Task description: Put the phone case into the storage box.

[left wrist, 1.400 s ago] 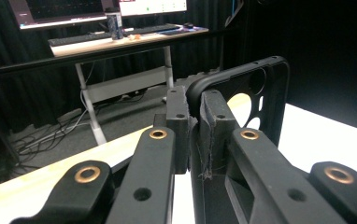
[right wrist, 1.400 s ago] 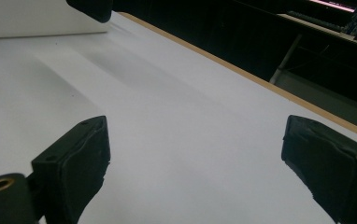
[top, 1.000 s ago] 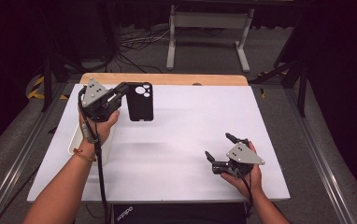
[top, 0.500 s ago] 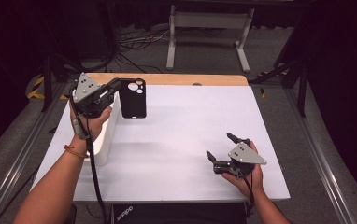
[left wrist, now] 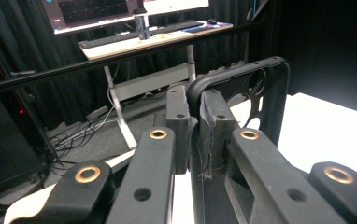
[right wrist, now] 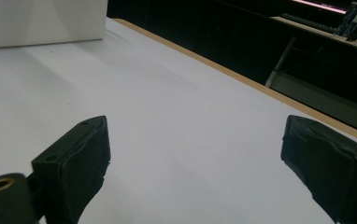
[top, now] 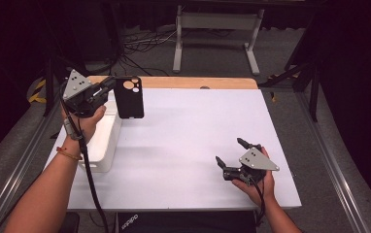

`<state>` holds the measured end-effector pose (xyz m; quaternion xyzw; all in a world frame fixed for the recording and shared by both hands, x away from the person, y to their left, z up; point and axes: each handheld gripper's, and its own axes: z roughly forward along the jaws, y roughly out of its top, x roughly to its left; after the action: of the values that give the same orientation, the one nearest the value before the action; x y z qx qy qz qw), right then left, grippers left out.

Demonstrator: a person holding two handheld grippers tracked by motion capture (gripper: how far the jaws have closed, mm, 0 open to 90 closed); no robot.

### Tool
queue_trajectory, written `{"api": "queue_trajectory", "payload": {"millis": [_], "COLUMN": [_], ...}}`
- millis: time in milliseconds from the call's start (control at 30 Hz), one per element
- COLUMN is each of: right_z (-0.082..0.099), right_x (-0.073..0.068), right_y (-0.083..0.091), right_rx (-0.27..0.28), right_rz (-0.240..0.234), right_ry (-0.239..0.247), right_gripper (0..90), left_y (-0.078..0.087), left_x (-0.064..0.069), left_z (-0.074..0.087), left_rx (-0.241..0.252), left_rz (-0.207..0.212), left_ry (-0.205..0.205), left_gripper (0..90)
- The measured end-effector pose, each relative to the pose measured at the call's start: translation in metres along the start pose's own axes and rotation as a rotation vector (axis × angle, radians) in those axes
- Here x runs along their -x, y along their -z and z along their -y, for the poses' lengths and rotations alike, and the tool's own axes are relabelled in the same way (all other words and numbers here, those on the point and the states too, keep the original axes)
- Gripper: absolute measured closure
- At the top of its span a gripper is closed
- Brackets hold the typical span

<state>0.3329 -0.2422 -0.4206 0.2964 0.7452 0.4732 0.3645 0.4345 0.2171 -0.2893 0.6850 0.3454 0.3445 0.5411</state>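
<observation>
My left gripper (top: 107,89) pinches the light, bendy black phone case (top: 128,97) by its thin rim above the white bin (top: 102,145), a twist-prone hold, while my right gripper (top: 230,158) gapes wide, empty

Black phone case (top: 128,97), camera cutout uppermost, held upright above the white counter (top: 193,136) beside a white box (top: 103,138).

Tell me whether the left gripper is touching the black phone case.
Touching. In the left gripper view, the left gripper has its jaws shut on the edge of the phone case, pads pressed against both sides of the rim.
</observation>
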Motion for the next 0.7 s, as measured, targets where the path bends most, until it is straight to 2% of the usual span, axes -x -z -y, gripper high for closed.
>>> {"api": "queue_trajectory", "payload": {"millis": [367, 700], "right_z": [0.0, 0.0], "right_x": [-0.002, -0.002], "right_y": [-0.001, -0.002], "right_rx": [-0.003, -0.001], "right_rz": [-0.006, -0.012], "right_ry": [0.007, 0.011], "right_gripper": [9.0, 9.0], "left_y": [0.003, 0.004], "left_x": [-0.018, -0.036], "left_z": [0.002, -0.002], "left_rx": [-0.008, 0.006], "left_rz": [-0.017, -0.031], "left_ry": [0.008, -0.011], "left_gripper": [83.8, 83.8]}}
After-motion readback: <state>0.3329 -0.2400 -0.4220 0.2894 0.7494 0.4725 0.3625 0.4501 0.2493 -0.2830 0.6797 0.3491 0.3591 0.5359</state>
